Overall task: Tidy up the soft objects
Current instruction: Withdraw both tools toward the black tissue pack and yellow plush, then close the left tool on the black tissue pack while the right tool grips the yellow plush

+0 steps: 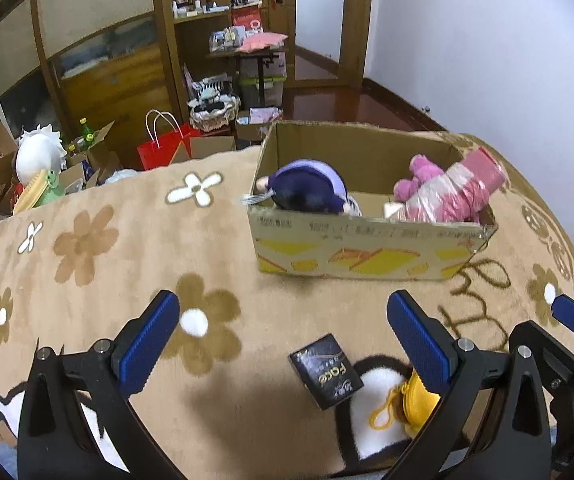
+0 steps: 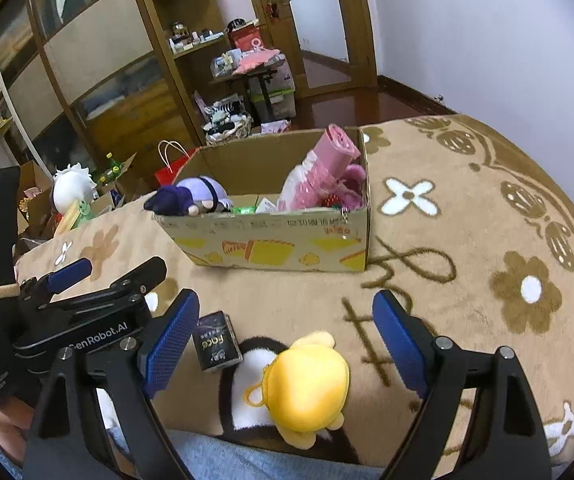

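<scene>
We see the yellow plush (image 2: pixel 307 384) lying on the blanket (image 2: pixel 467 240), near the box (image 2: pixel 279 240). It looks soft and light. Our right gripper (image 2: pixel 287 344) is wide open and empty, so we should pinch its round middle.

Both tools, L (image 1: pixel 283 324) & R (image 2: pixel 287 320), jaws wide, angled down, empty.

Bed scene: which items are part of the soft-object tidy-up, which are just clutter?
Job:
yellow plush
cardboard box
purple doll
pink plush

Lying about:
black pack
red bag
white plush off the bed
</scene>
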The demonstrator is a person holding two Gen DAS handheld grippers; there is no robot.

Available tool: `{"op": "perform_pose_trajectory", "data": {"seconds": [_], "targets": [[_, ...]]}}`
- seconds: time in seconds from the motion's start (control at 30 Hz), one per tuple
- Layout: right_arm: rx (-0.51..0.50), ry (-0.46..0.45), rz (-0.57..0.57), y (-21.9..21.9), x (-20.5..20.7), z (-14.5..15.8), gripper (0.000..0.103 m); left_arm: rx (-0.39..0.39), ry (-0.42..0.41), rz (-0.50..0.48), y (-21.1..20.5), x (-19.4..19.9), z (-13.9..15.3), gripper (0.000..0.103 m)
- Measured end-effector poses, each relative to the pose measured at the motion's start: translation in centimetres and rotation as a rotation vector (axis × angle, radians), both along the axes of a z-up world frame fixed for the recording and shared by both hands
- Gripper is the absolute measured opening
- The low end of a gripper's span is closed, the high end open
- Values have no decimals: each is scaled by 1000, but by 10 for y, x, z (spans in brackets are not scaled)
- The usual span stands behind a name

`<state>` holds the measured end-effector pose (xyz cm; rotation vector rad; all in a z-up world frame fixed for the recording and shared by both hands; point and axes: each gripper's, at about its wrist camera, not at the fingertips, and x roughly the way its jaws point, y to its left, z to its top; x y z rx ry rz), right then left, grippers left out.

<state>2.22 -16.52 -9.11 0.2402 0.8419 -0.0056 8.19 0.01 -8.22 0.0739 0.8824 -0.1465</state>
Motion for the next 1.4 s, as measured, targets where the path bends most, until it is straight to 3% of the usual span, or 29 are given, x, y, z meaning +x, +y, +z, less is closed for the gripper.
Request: {"op": "perform_pose_trajectory", "data": {"seconds": [0.37, 0.8, 1.4], "targets": [[5, 65, -34, -3, -1, -23, 92, -8, 66, -5, -5, 3, -20, 102], [2, 205, -73, -5, 16, -62, 92, -47, 169, 25, -7, 19, -55, 102], [-17, 350, -53, 3, 38, -106, 92, -114, 325, 50, -7, 33, -101, 102]]}}
